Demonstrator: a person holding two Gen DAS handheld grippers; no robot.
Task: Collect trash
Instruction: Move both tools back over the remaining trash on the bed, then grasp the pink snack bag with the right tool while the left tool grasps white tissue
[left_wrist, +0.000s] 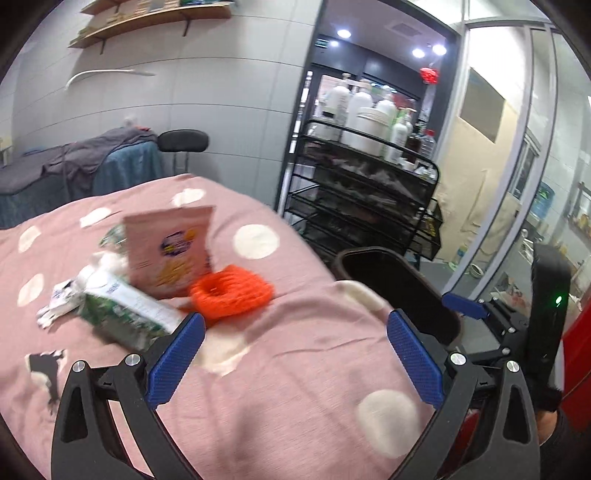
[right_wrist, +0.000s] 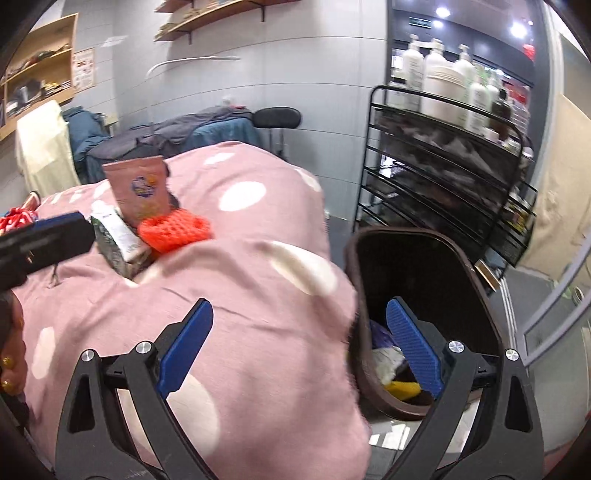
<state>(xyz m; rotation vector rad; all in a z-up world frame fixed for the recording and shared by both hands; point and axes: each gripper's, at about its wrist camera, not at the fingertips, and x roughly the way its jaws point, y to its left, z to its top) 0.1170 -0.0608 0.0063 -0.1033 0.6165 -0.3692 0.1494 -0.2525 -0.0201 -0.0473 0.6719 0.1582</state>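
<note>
Both our tools are wide open and hold nothing: the left tool (left_wrist: 293, 354) and the right tool (right_wrist: 299, 350). The trash sits on the pink spotted bed (left_wrist: 295, 369): a pink snack bag (left_wrist: 168, 247), a green carton (left_wrist: 125, 310) and an orange net (left_wrist: 231, 295). The brown bin (right_wrist: 424, 273) stands beside the bed.

**Hidden, cropped and blurred parts**

The print on the pink snack bag (left_wrist: 168, 251) and the green carton (left_wrist: 125, 314) is smeared by motion blur and cannot be read. The bin (right_wrist: 428, 258) floor is partly masked by a blue fingertip (right_wrist: 413, 350). The rack (left_wrist: 369, 192) contents cannot be identified.
</note>
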